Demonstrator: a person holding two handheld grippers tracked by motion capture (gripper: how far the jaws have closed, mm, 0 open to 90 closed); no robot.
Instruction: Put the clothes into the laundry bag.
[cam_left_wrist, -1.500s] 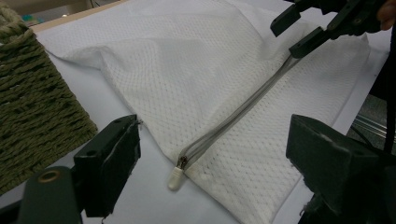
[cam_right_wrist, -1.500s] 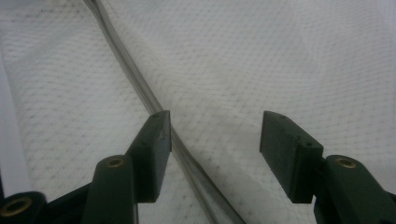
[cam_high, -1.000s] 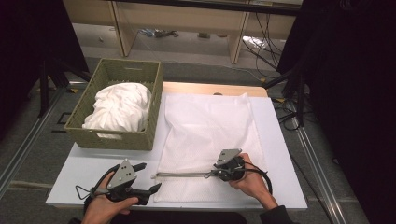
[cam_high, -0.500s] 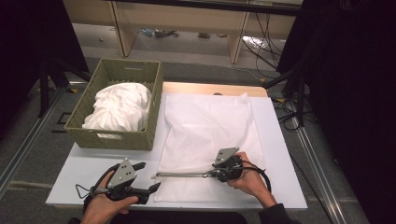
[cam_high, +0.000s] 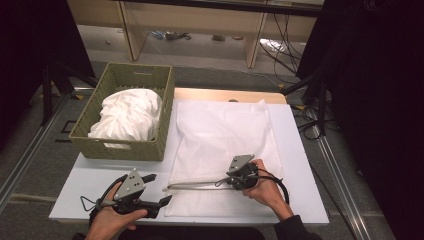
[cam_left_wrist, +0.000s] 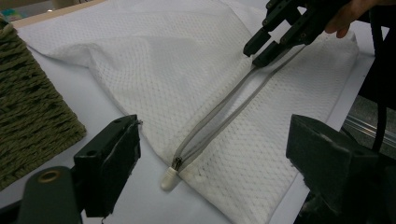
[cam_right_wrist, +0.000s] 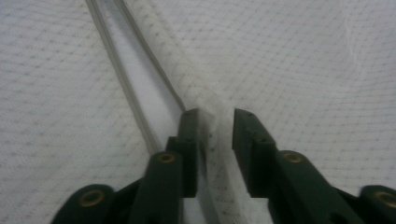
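Observation:
A white mesh laundry bag (cam_high: 220, 135) lies flat on the white table (cam_high: 300, 165), its grey zipper (cam_high: 192, 185) parted near the front edge. My right gripper (cam_high: 220, 182) rests on the bag at the zipper's right end. Its jaws have just been opening and now stand a little apart, with a ridge of mesh (cam_right_wrist: 215, 135) loose between them beside the zipper tape (cam_right_wrist: 116, 74). My left gripper (cam_high: 157, 188) hovers at the bag's front left corner, open wide, and the zipper pull (cam_left_wrist: 170, 177) lies just ahead of its jaws. The right gripper (cam_left_wrist: 257, 52) also appears farther along the zipper.
A woven olive basket (cam_high: 90, 135) holding bunched white cloth (cam_high: 130, 112) stands at the table's left, close to the bag's edge. A wooden strip (cam_high: 225, 94) borders the table's far side. Cables (cam_high: 280, 45) lie on the floor beyond.

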